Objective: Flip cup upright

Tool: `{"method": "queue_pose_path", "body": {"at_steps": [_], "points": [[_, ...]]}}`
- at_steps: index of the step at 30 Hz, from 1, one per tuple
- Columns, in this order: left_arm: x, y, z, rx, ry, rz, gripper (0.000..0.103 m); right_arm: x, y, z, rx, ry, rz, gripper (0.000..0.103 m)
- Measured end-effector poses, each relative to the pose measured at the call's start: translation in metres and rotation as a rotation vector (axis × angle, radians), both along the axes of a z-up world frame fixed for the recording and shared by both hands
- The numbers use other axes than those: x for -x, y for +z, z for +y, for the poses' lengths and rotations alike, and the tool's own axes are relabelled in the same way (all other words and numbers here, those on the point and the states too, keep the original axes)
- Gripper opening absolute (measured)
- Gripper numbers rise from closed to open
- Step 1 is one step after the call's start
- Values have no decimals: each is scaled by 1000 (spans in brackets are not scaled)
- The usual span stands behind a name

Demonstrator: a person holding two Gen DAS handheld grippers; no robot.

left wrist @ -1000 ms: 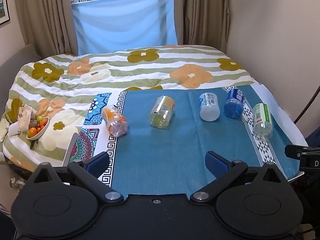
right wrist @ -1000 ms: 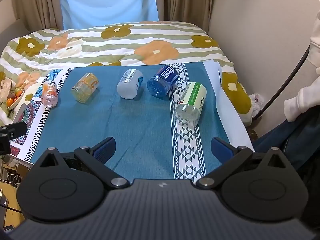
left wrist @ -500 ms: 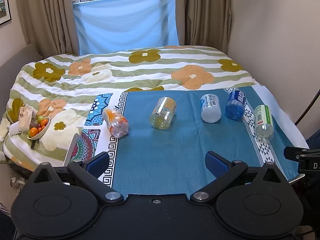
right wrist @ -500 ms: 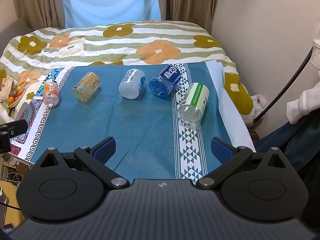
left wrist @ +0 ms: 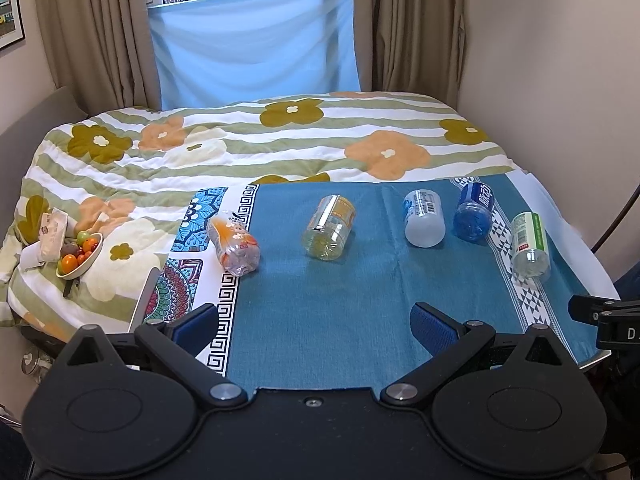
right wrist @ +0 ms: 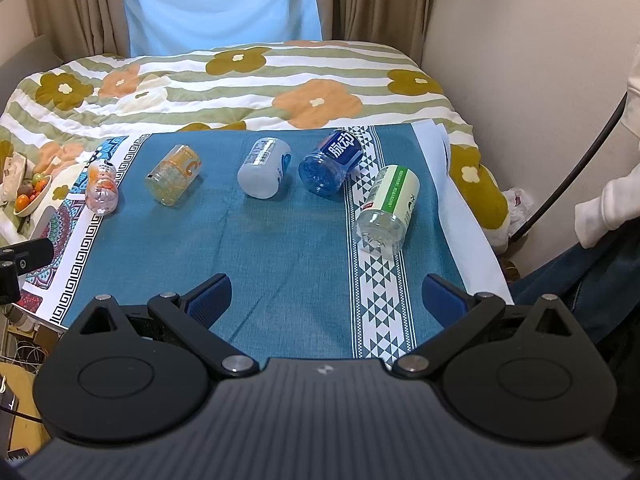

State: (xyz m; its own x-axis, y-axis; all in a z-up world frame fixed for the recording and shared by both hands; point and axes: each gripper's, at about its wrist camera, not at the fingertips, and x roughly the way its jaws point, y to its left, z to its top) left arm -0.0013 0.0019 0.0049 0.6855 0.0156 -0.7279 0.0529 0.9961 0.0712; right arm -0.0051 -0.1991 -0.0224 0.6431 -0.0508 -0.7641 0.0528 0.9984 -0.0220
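Several cut-bottle cups lie on their sides in a row on a teal cloth (left wrist: 344, 308): an orange-pink one (left wrist: 236, 242), a yellow one (left wrist: 330, 227), a white one (left wrist: 423, 218), a blue one (left wrist: 473, 212) and a green-labelled one (left wrist: 530, 244). The right wrist view shows them too: orange-pink cup (right wrist: 102, 188), yellow cup (right wrist: 174, 180), white cup (right wrist: 265, 173), blue cup (right wrist: 331, 165), green-labelled cup (right wrist: 388, 210). My left gripper (left wrist: 314, 324) is open and empty above the cloth's near edge. My right gripper (right wrist: 326, 296) is open and empty, short of the green-labelled cup.
The cloth lies on a floral quilt (left wrist: 248, 148) over a bed. A bowl of fruit (left wrist: 78, 254) sits at the left edge. A wall (left wrist: 552, 80) stands on the right, curtains and a window behind. A person's sleeve (right wrist: 608, 200) is at the far right.
Both grippers have drawn back and risen slightly, so the cups sit a little lower and farther in view. No cup has moved. Both grippers stay open.
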Motion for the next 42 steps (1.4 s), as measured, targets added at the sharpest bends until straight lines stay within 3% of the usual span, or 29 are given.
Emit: {"method": "queue_pose_path", "body": {"at_steps": [42], "points": [[2, 7, 5, -7, 8, -2, 103, 0, -2, 1, -2, 1, 1, 103]]}}
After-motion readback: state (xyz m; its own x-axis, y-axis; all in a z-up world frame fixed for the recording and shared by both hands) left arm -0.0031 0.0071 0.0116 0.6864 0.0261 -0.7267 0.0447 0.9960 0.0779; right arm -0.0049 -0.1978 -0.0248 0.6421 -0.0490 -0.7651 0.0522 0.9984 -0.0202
